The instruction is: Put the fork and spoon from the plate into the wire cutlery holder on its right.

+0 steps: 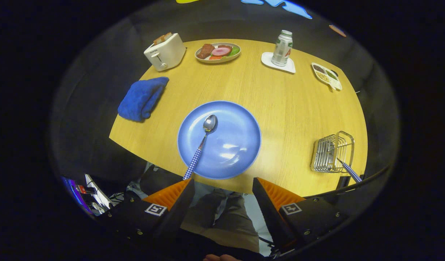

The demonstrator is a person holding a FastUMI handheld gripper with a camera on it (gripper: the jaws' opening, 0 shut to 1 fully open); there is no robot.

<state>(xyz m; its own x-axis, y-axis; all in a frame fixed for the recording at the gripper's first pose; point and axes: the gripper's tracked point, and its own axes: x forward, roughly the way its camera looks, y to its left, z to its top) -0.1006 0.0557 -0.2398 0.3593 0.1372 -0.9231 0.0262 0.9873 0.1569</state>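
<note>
I see my tool [222,192] with its fingers spread wide, gripping nothing, held short of the counter [287,108] edge. Just ahead of the fingers lies the blue plate [240,145], with the spoon [204,139] resting on it, checked handle overhanging the near rim. To the right stands the wire cutlery holder [331,152]; a checked handle pokes out, probably the fork [349,171].

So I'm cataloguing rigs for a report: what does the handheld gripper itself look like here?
The gripper has two wedge-shaped fingers with ribbed inner faces, set apart with nothing between them. Each is mounted on a black block carrying a square black-and-white fiducial tag, with small screws along the block edges. Below them are the person's grey-brown trousers.
</note>
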